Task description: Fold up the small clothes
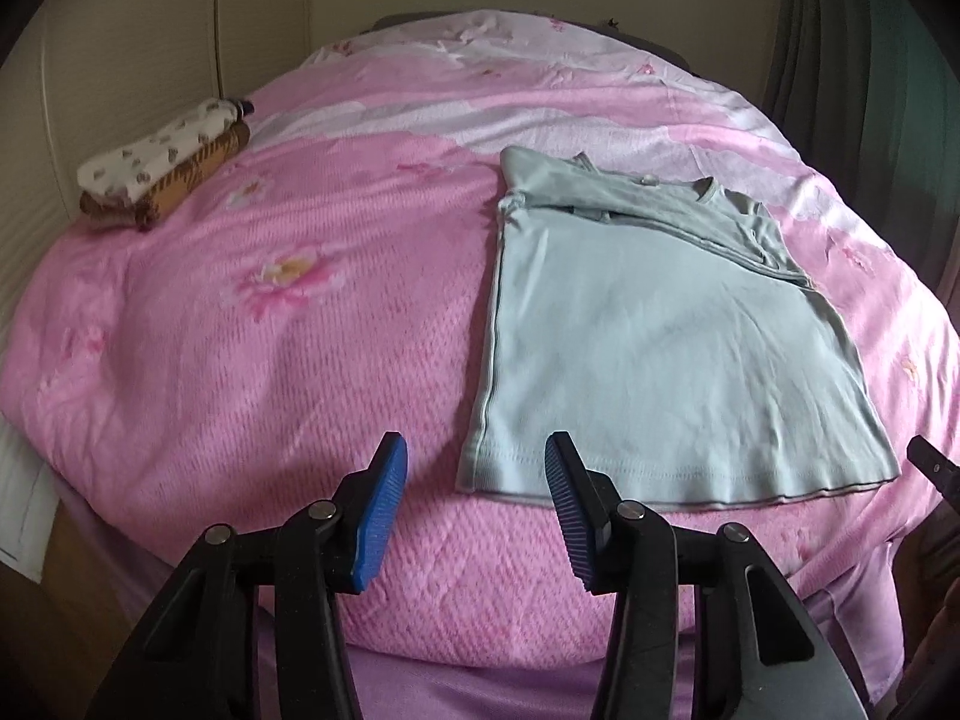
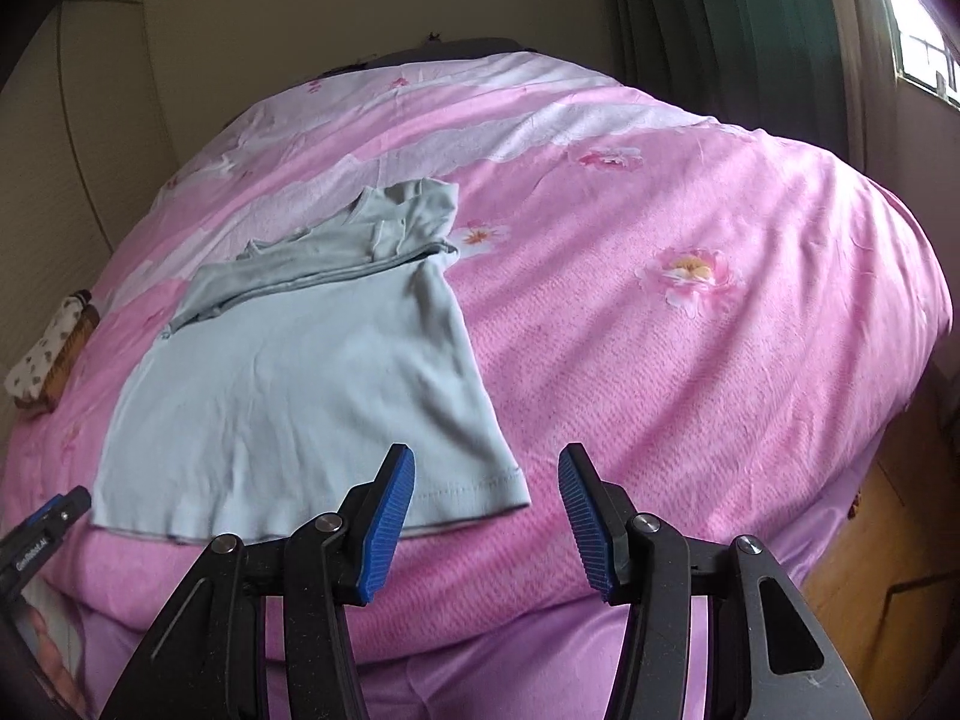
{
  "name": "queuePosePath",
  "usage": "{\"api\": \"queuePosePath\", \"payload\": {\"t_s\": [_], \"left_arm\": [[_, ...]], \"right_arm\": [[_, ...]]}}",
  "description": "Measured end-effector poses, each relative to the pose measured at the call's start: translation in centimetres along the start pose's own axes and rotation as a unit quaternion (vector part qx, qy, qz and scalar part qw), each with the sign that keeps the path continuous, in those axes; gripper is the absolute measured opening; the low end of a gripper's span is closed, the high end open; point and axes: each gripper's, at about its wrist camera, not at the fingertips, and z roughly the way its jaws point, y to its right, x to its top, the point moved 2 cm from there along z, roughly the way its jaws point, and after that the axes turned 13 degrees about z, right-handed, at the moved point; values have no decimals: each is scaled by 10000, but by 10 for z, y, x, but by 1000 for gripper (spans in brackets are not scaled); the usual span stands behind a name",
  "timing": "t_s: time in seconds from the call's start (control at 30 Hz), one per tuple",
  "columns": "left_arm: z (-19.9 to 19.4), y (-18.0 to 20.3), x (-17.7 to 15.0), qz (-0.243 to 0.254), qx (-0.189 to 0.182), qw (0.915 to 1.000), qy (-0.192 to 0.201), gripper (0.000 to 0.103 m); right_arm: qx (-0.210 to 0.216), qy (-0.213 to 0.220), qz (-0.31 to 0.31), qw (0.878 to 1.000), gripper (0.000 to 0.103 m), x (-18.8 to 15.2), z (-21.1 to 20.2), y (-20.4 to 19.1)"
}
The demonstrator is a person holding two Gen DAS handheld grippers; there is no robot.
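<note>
Left to right. Far left edge of the pink floral bedspread [image 1: 252,360], against the cream wall: small stack of folded clothes [image 1: 162,171], a white piece with brown print on top, orange-brown piece under it. Well apart from everything else; also visible at the left edge of the right wrist view [image 2: 51,354].

Left gripper [image 1: 477,513]: jaws spread, blue pads [image 1: 378,522] clear of any fabric, nothing between them. It hovers over the near edge of the bed; its right finger overlaps the near-left hem corner of the shirt in the view, contact can't be confirmed.

Centre: pale blue-green T-shirt [image 1: 654,348] lies flat on the bedspread, hem toward the cameras, neck away. The top part with the sleeves is folded over across the chest, so the outline is roughly rectangular. A few soft wrinkles in the body.

Right gripper [image 2: 486,516]: jaws spread, nothing pinched. It sits just off the near-right hem corner of the T-shirt [image 2: 312,390], left finger overlapping the hem edge in the view, right finger over bare bedspread.

Far right: green curtain [image 2: 750,30], window [image 2: 924,42], wooden floor [image 2: 888,576] beside the bed.
</note>
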Motion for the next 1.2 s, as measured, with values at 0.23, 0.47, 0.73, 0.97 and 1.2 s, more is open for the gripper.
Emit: {"api": "queuePosePath", "payload": {"t_s": [0.23, 0.47, 0.73, 0.97, 1.2], "left_arm": [[13, -3, -8, -248, -265, 9992, -152, 37], [18, 1, -10, -221, -267, 9992, -194, 39], [22, 3, -12, -239, -281, 9992, -155, 39], [24, 3, -13, -277, -329, 9990, -135, 35], [25, 4, -15, -293, -413, 9986, -121, 23]], "right_arm": [[21, -47, -17, 10000, 51, -4, 5, 2], [-44, -252, 306, 9992, 51, -3, 19, 19], [203, -494, 523, 9972, 51, -4, 31, 26], [510, -589, 560, 9954, 46, -6, 35, 21], [581, -763, 747, 9926, 34, -7, 42, 26]]}}
